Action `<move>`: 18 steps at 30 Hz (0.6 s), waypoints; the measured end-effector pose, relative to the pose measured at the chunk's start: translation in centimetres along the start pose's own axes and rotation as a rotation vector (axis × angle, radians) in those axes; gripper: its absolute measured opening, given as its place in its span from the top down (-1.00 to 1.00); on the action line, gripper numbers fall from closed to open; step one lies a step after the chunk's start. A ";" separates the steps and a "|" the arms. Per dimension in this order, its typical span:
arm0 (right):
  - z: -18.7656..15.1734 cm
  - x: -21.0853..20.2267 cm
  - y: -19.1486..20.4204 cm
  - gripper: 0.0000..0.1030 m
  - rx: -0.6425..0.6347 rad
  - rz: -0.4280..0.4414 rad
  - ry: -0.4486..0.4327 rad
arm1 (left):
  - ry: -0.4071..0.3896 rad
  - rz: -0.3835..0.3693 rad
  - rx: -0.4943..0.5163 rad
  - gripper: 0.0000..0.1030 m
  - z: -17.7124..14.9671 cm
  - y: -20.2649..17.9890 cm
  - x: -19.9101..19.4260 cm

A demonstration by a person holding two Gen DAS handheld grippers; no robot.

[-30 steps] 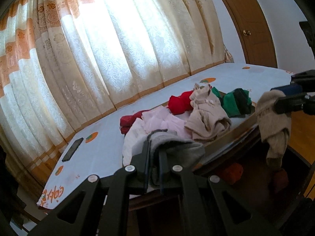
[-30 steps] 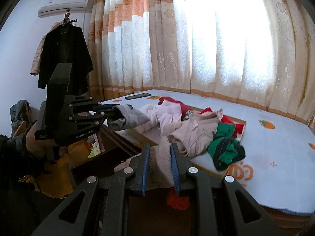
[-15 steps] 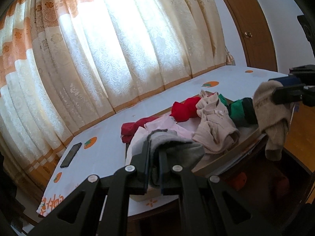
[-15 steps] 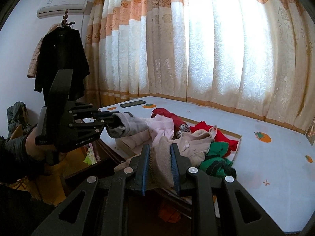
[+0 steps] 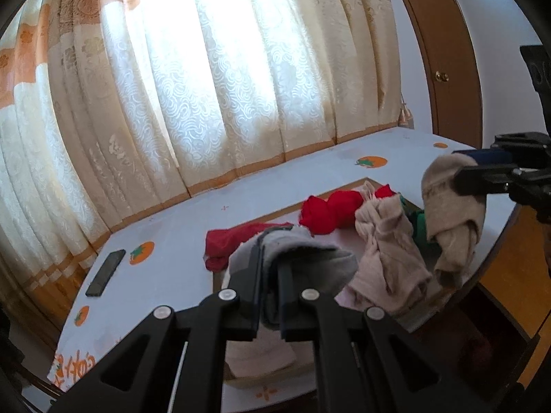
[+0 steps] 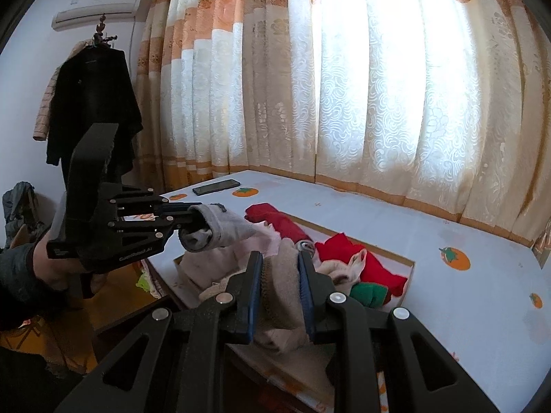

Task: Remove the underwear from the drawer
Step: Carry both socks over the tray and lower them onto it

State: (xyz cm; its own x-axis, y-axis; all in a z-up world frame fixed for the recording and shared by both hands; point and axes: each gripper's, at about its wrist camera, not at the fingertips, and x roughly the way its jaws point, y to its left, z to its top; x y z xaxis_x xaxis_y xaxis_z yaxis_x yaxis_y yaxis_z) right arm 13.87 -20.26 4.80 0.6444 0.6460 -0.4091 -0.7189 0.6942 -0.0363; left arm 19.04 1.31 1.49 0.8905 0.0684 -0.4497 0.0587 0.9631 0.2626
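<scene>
Grey garment [image 5: 303, 258] sits pinched in the left claw [image 5: 270, 275]; beige garment [image 6: 280, 292] is clamped in the right claw [image 6: 280, 285]. Both hang above the clothes pile [image 5: 378, 258] at the bed [image 5: 172, 241] near edge. Lift clear before swinging, keep both grips tight, watch dangling ends for snags.
</scene>
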 end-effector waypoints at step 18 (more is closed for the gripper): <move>2.2 7.3 -3.2 0.56 0.097 -0.019 0.088 | 0.063 0.063 -0.030 0.91 -1.8 2.4 1.8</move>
State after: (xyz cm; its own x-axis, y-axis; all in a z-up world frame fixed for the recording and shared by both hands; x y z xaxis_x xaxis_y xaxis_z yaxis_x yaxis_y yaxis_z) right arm 21.44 -17.10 3.99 0.6291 0.6053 -0.4877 -0.6755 0.7361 0.0424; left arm 19.97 4.23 -0.17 0.8619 0.1441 -0.4862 -0.0105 0.9636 0.2670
